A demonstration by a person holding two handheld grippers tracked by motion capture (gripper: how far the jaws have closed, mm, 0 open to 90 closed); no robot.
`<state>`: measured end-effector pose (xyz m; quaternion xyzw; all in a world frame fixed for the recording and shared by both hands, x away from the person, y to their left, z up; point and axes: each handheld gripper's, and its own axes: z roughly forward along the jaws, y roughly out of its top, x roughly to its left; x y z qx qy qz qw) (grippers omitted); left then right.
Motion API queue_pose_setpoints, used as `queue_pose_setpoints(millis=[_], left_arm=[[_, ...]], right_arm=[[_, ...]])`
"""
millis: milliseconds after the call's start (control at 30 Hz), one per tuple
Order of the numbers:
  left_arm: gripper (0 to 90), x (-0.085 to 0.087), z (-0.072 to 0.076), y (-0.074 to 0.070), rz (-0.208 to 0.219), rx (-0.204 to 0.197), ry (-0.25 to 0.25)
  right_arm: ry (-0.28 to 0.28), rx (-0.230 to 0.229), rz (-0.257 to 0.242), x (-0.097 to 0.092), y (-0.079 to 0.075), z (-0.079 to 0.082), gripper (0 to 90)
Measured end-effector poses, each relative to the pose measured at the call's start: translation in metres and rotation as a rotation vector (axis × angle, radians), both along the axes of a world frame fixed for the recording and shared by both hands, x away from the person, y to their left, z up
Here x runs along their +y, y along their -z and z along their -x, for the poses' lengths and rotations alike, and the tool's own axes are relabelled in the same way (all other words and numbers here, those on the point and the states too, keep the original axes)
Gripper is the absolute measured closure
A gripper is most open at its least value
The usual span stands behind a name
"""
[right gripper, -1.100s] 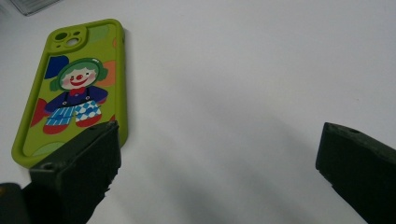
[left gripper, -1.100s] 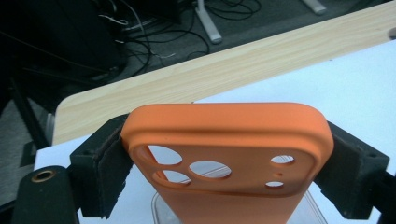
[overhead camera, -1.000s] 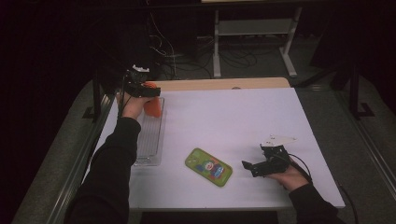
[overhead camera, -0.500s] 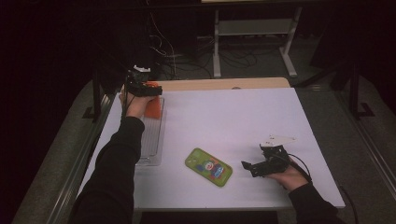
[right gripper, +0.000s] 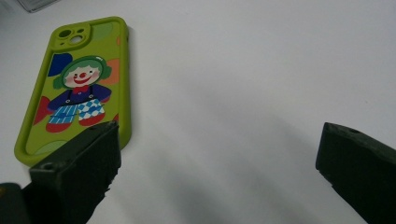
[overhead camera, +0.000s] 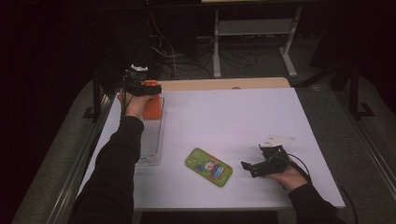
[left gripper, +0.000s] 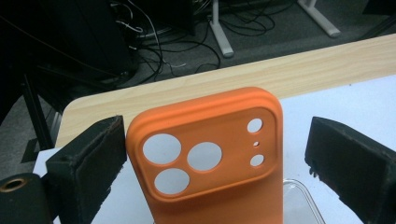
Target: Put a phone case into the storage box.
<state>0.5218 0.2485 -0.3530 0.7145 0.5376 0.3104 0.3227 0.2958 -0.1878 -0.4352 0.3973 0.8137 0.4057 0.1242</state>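
At the far left of the white bench (overhead camera: 243, 116), the left claw (overhead camera: 148, 88) hovers over the far end of a clear plastic tray (overhead camera: 150, 148) that lies along the bench's left edge. An orange phone case (overhead camera: 152, 106) stands upright in that end of the tray, its camera cut-outs at the top. In the left gripper view the orange phone case (left gripper: 210, 158) stands between the two black jaws: they have just been opening, the left one now sits just beside the case's edge and the right one stands clear of it with a gap, so neither presses on it.

Nearer the middle, on the front half of the bench, a green phone case (overhead camera: 208, 166) with a clown picture lies flat and slightly askew, apart from the tray.

To the right of it, the right claw (overhead camera: 247, 166) lies low over the bench in the person's hand, pointing toward the green case. In the right gripper view its jaws stand wide apart with only bare bench between them, and the green phone case (right gripper: 74, 88) lies ahead, beyond the left jaw.
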Motion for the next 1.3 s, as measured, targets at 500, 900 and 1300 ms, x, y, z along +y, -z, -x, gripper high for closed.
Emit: queue_pose_setpoints(millis=[500,900,1300], left_arm=[[2.8,0.005,0.031,-0.022,0.062,-0.002,0.111],[2.8,-0.009,0.080,-0.032,0.089,0.015,0.344],[2.8,-0.040,0.129,-0.032,0.143,0.010,0.517]], right_arm=[[-0.009,0.000,0.002,0.002,0.000,0.000,0.0],[-0.013,-0.001,0.017,0.005,0.000,0.000,0.0],[-0.026,-0.020,0.017,0.007,-0.003,-0.002,0.0]])
